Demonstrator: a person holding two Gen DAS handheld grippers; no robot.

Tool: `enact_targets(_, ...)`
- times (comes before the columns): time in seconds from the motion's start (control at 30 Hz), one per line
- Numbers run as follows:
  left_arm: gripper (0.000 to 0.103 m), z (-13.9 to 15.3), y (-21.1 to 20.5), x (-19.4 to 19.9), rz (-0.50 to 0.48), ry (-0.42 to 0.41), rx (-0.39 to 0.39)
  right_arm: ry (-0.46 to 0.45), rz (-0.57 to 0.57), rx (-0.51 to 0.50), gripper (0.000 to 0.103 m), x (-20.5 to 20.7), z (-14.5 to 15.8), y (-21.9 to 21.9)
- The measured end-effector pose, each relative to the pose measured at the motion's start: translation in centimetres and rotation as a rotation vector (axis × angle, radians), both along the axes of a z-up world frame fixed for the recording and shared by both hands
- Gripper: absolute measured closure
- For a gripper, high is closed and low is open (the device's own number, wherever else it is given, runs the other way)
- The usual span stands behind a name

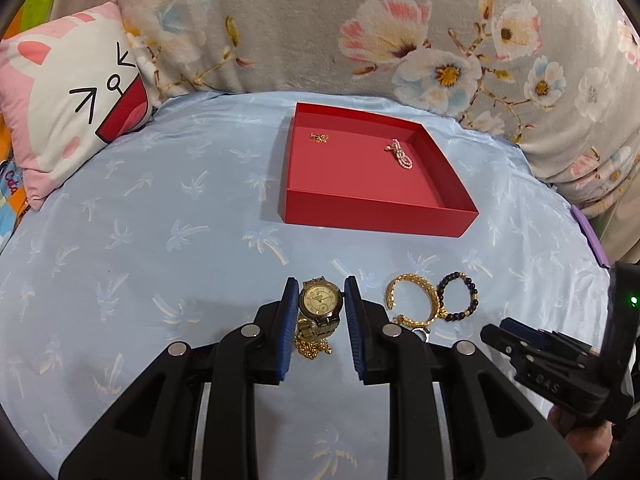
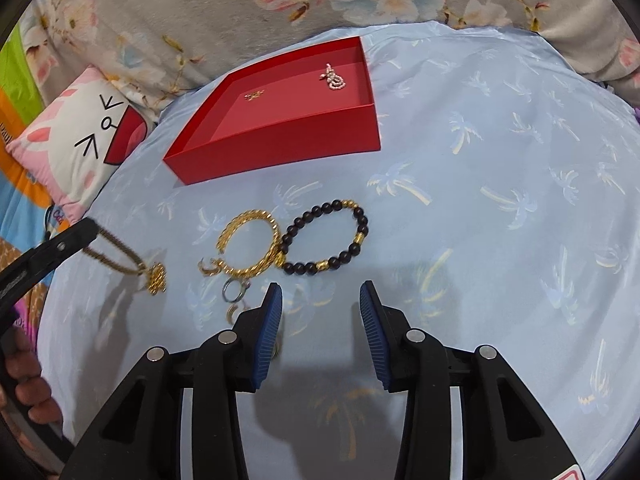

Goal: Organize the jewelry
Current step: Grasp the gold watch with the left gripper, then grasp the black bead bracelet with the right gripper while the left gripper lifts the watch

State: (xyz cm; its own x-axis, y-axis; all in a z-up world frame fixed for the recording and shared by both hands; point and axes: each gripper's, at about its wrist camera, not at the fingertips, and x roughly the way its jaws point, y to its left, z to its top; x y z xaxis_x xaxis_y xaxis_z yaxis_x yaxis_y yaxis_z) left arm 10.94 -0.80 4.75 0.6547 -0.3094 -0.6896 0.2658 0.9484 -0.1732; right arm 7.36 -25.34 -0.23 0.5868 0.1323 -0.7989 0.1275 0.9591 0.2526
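left tongs [image 1: 322, 312]: blue ribbed pads clamped on the round gold-dial metal-band wristwatch [image 1: 321, 300], case pinched on both sides; in the right wrist view the watch band hangs clear of the sheet from the tongs' tip.
dangling bit: gold chain with filigree pendant [image 2: 156, 278] hangs off the watch, pendant low over or on the sheet, can't tell which.
right tongs [image 2: 321, 312]: pads apart, nothing between them, hovering over bare light-blue palm-print bedsheet [image 2: 480, 240], just short of the bracelets.
still on bed, near: small silver ring [image 2: 234, 292], braided gold open bangle [image 2: 250, 242], dark-bead bracelet with gold spacer beads [image 2: 326, 238]; bangle and bead bracelet touching side by side.
target: open shallow red cardboard box [image 1: 380, 216], farther back on the bed, well apart from the loose pieces.
already in box: small gold piece [image 1: 319, 137] at back left, pink-white pearl strand [image 1: 400, 155] at back right; front half of the floor is free.
far: pink-white cartoon-face cushion [image 1: 68, 96], grey floral blanket [image 1: 320, 20].
step in hand (judged): carry watch to box.
do it well: keep the squeeze steady, lift high enough that chain and pendant clear the near wall, lower into the free front area, part the pads only once the watch is low inside.
risk: chain snagging the box rim or bangle; watch slipping from the pinch.
progress: early, two pieces in, several left.
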Motion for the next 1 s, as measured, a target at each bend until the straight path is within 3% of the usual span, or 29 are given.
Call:
enact_targets(0.5,0.080,-1.2,-0.4,0.6,-0.014,0.035,-0.003,0.028,-0.026,-0.044,0.079,4.3,-1.7,-0.9)
enact_targets(0.8,0.080,-1.9,-0.1,1.0,-0.003,0.064,-0.005,0.029,-0.040,-0.094,0.096,4.4,-2.0,-0.8)
enact_targets(1.0,0.080,-1.4,0.3,1.0,0.005,0.061,-0.013,0.010,-0.055,-0.061,0.096,3.3,-1.0,-1.4)
